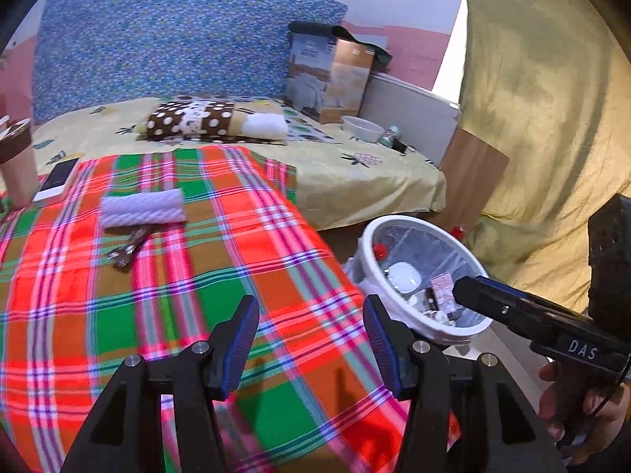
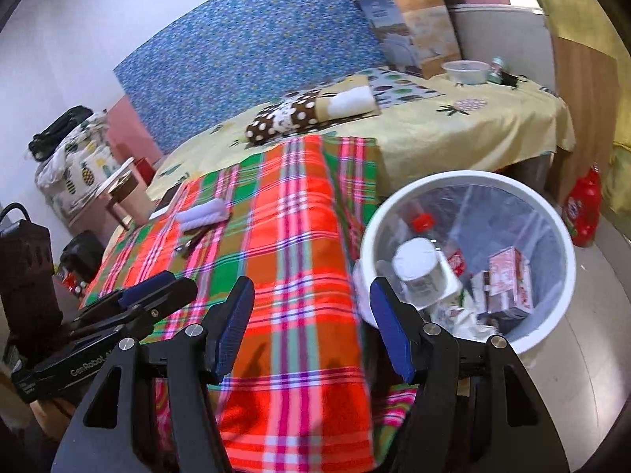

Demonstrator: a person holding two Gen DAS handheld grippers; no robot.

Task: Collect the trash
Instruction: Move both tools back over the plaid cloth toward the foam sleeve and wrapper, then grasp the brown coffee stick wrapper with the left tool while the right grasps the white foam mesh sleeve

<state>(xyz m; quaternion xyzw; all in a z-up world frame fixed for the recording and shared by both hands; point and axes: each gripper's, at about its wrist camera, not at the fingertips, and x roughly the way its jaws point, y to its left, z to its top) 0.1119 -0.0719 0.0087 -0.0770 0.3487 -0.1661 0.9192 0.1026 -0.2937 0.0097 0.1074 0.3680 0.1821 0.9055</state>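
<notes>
A brown snack wrapper (image 1: pixel 126 248) lies on the plaid-covered table (image 1: pixel 252 260), just in front of a rolled white towel (image 1: pixel 142 207). The white bin (image 1: pixel 368 236) with a clear liner stands on the floor off the table's right side. It holds a white-capped bottle (image 2: pixel 418 264), a pink carton (image 2: pixel 508 280) and other scraps. My left gripper (image 1: pixel 311 339) hovers open over the cloth with nothing between its fingers. My right gripper (image 2: pixel 311 327) is open and bare too, over the table's edge beside the bin (image 2: pixel 465 176). The wrapper (image 2: pixel 193 242) lies far ahead of it on the left.
A phone (image 1: pixel 57 179) and a brown-banded cup (image 1: pixel 15 161) stand at the table's far left. Behind is a bed with a dotted pillow (image 1: pixel 189 120), a bowl (image 1: pixel 363 128) and a cardboard box (image 1: pixel 331 79). A red bottle (image 2: pixel 583 209) stands on the floor past the bin.
</notes>
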